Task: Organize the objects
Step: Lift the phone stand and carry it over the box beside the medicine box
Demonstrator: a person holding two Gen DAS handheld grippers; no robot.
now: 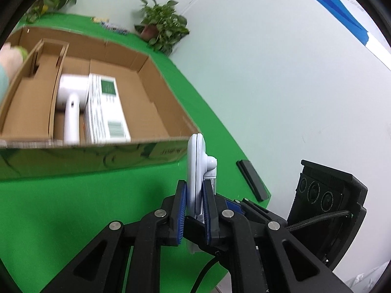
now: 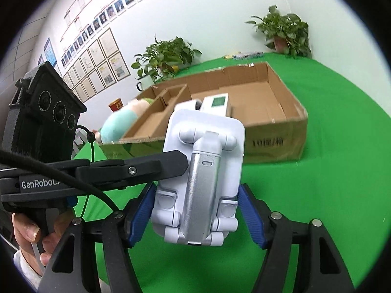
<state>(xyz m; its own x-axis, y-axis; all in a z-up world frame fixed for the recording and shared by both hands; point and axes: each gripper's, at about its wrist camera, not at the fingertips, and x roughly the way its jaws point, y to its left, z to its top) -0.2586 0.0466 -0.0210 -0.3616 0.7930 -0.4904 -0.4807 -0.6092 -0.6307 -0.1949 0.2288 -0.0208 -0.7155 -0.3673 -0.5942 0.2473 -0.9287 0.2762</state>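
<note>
My left tongs squeeze a white stand and hold it up over the green worktop, just in front of the box. My right tongs sit wide around the stand without touching it.

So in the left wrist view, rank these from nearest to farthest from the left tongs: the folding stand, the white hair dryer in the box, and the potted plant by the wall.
1. Folding stand: clamped between the left tongs.
2. White hair dryer: inside the cardboard box, upper left.
3. Potted plant: beyond the box, against the wall.
</note>
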